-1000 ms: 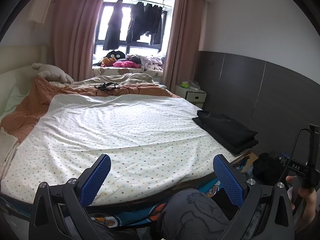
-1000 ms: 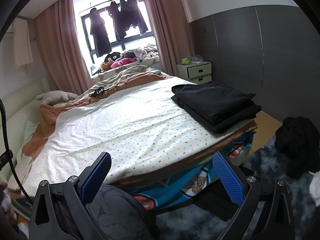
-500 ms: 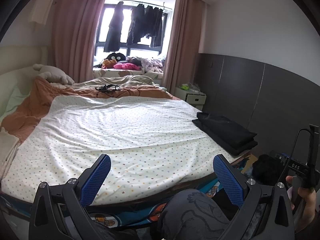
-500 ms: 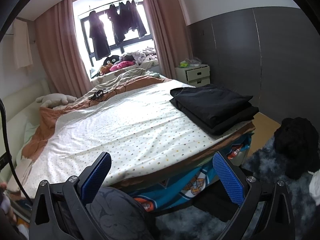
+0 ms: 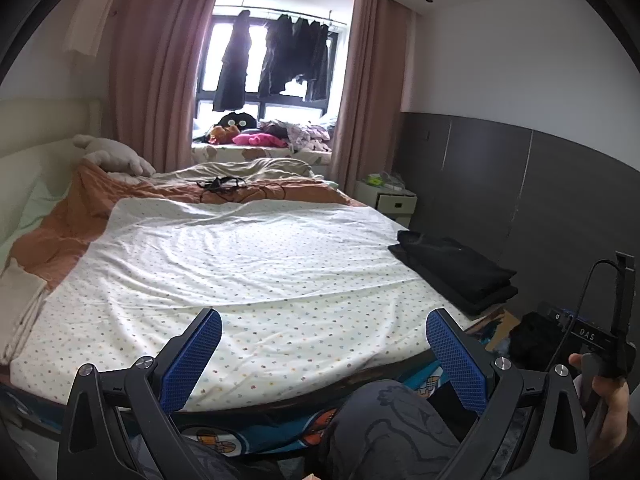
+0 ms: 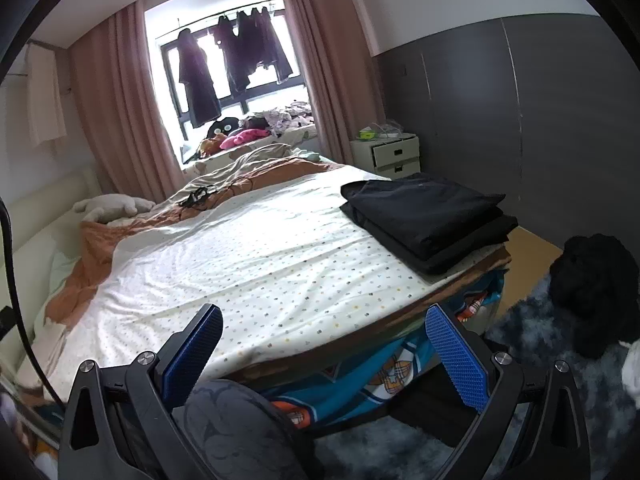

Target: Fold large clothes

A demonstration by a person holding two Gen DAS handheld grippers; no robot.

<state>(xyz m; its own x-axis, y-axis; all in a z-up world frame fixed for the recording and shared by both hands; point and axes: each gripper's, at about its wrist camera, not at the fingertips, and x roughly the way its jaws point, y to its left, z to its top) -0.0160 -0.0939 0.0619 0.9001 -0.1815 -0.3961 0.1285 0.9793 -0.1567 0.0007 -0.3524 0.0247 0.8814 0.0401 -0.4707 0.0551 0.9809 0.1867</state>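
Matt cloth sheet [image 5: 256, 280], textured fingers [image 5: 192, 360]

— What is the left black two-finger tool [image 5: 322, 354] showing?
— Blue textured pads [image 5: 192, 360], silver screws; the right tool [image 6: 324, 354] is matching it.
— And the person?
— Wearing dark grey printed trousers [image 5: 384, 428].

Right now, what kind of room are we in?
A lived-in bedroom, most likely in a home. A large bed with a dotted sheet fills the room, a small nightstand stands beside it, and dark clothes hang drying at the curtained window. Folded black clothes sit on the bed's corner.
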